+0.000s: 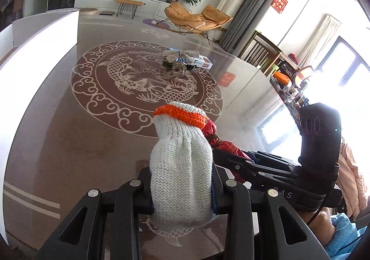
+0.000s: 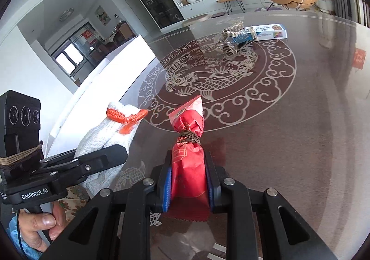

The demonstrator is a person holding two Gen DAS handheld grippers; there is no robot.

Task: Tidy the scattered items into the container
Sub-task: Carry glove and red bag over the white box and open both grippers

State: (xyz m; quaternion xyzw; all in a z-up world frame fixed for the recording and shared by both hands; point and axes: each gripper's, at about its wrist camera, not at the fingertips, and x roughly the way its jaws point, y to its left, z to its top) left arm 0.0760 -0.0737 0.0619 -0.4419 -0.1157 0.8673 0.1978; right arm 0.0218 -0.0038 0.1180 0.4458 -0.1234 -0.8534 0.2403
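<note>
Knitted white glove [image 1: 180,167], orange at the cuff, is pinched upright between the pads of the left gripper [image 1: 181,187]; just beside it the right gripper [image 2: 188,185] is clamped on a red paper packet [image 2: 188,163] tied with cord at its neck. Both items seem lifted off the glass table [image 1: 81,144], probably for carrying together to the white container [image 1: 46,56], whose tall wall rises along the table's left side. Carrying them over looks unobstructed: bare patterned glass lies ahead. Farther off, a silver bow [image 1: 180,54], a boxed item [image 1: 203,62] and some smaller pieces still wait, clustered near the far edge.
</note>
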